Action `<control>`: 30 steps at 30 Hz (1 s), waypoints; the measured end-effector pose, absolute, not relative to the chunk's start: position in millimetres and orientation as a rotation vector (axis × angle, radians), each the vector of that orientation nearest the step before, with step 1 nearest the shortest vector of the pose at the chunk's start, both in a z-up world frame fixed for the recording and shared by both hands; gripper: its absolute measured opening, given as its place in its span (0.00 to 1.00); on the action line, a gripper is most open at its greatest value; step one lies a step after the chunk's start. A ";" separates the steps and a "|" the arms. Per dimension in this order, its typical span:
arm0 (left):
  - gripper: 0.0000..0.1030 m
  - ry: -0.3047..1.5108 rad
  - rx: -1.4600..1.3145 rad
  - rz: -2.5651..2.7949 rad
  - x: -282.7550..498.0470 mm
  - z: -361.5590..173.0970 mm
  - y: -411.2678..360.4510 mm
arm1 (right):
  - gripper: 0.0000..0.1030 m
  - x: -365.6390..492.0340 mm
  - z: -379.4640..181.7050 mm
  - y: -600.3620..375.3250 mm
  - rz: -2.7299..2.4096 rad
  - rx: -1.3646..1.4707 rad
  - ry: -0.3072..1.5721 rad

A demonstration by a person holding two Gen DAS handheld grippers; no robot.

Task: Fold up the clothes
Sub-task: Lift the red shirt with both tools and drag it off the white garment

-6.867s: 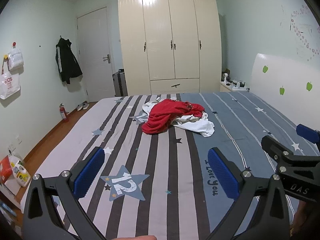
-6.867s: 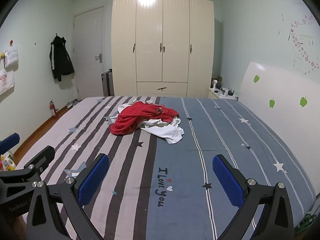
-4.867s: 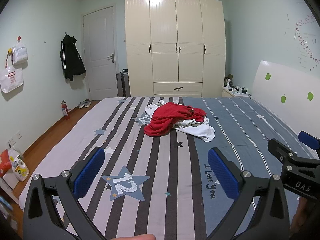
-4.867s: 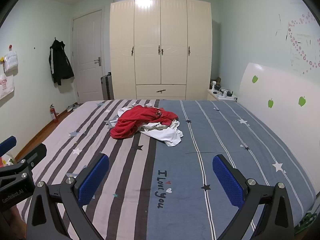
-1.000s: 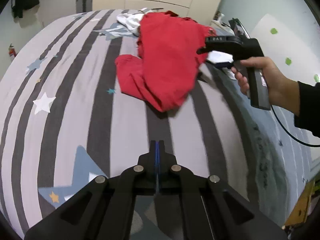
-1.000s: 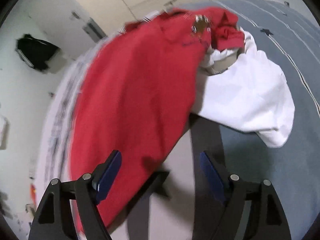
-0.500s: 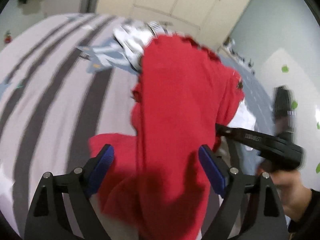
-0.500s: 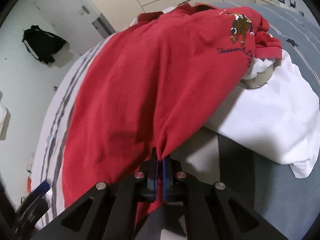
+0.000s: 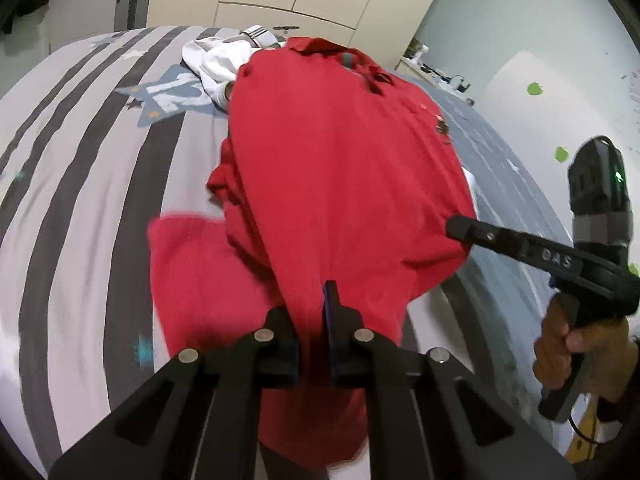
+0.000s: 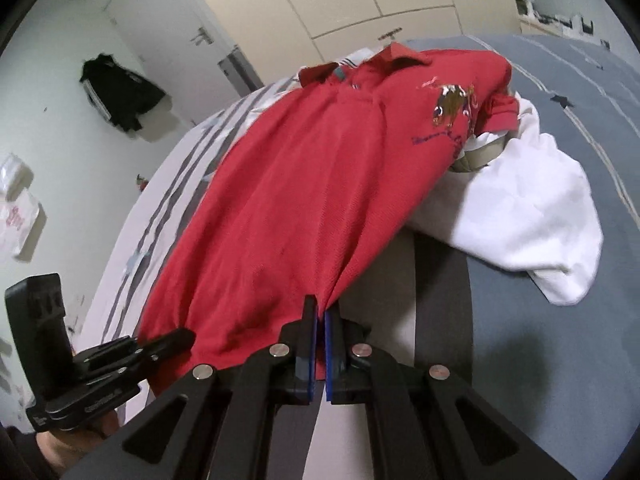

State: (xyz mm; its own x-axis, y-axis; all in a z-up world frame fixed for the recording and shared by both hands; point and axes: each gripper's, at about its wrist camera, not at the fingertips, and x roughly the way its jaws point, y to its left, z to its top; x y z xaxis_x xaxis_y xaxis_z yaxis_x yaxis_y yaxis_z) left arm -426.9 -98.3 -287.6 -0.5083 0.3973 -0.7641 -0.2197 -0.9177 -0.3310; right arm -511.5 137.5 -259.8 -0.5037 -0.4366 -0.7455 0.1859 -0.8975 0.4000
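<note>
Red polo shirt (image 10: pixel 304 184) lengthwise, collar far.

Each handheld gripper is matte black, its two arms splayed in a V and studded with round silver screw heads. The left gripper (image 9: pixel 326 308) carries thin blue pads on the inner faces of its jaws; one blue edge shows between the black tips. The right gripper (image 10: pixel 320 320) has the same blue pads, seen as two narrow strips. In the left wrist view, the right gripper's side arm bears pale letters "DAS", and above that lettering sits a black and grey camera block with a small green light. Below the lettering, a hand (image 9: pixel 560 344) wraps a black pistol handle, with a thin black cable at its base and a dark sleeve beside it.
</note>
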 end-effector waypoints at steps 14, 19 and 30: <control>0.05 -0.355 -1.663 2.298 -173.0 -271.9 -102.1 | 0.03 -242.8 -264.2 157.6 -2.152 1.636 -0.283; 0.11 -0.300 -1.652 2.401 -184.3 -259.3 -111.9 | 0.10 -227.3 -258.0 173.1 -2.232 1.679 -0.251; 0.67 -0.429 -1.447 2.595 -235.0 -197.1 -145.4 | 0.74 -293.9 -212.6 216.4 -2.586 1.508 -0.092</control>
